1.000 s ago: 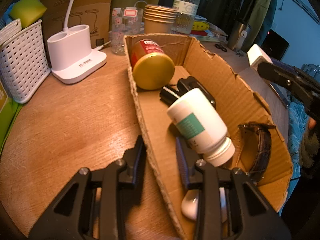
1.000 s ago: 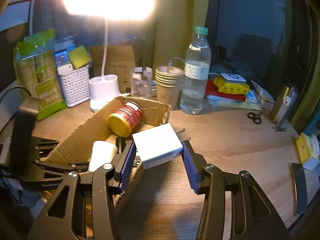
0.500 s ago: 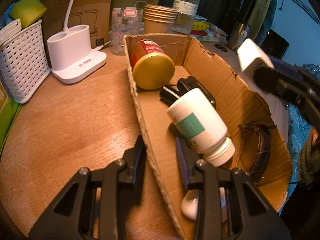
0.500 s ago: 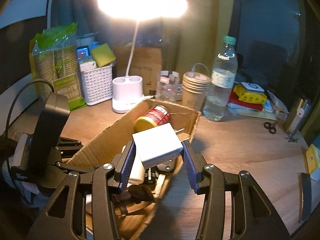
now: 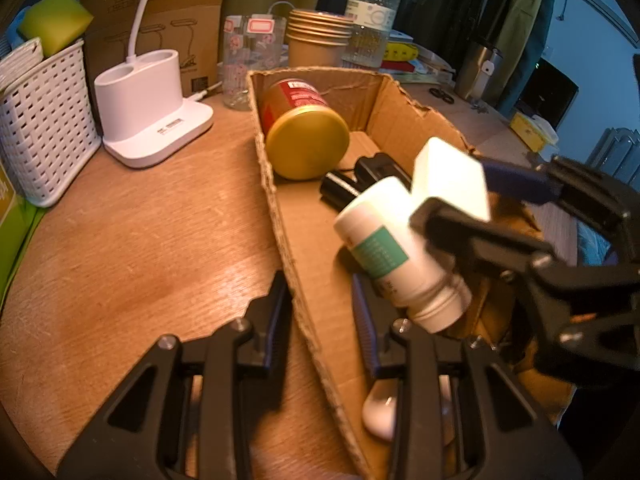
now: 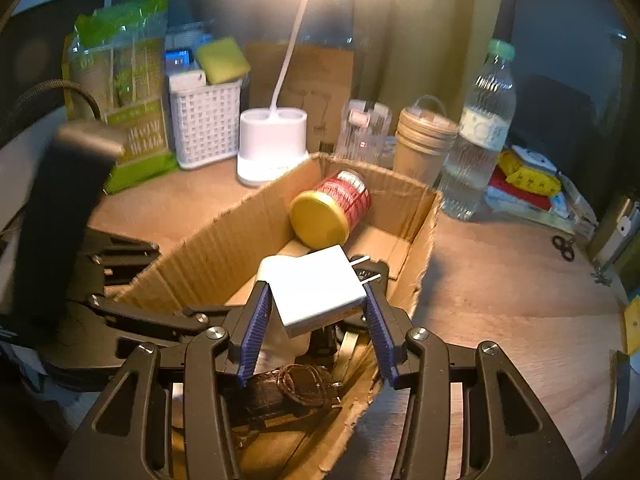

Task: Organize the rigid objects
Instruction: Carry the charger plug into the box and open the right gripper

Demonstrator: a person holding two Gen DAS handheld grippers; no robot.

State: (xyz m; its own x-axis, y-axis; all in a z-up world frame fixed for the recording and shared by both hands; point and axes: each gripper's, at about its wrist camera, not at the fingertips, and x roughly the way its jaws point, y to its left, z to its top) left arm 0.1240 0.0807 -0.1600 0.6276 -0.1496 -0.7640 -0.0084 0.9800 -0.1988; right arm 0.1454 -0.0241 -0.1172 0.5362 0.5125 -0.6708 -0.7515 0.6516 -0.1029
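An open cardboard box (image 5: 400, 120) lies on the wooden table. Inside are a red can with a gold lid (image 5: 306, 146), a white bottle with a teal label (image 5: 392, 256), a black device (image 5: 376, 168) and a dark strapped watch (image 6: 288, 388). My right gripper (image 6: 314, 296) is shut on a white plug charger (image 6: 316, 292), prongs pointing away, and hangs over the box just above the bottle. The charger (image 5: 448, 176) also shows in the left wrist view. My left gripper (image 5: 322, 300) straddles the box's near left wall, with a gap showing beside its inner finger.
Behind the box stand a white lamp base (image 5: 148, 104), a white lattice basket (image 5: 44, 120), a clear glass (image 5: 252, 60), stacked paper cups (image 5: 316, 40) and a water bottle (image 5: 372, 16). Scissors (image 6: 564, 246) lie at the right. A small white rounded thing (image 5: 380, 412) lies in the box's near end.
My right gripper has carried the charger leftward and down, from beside the box's right wall to over its inside. The left gripper and the box have kept still.
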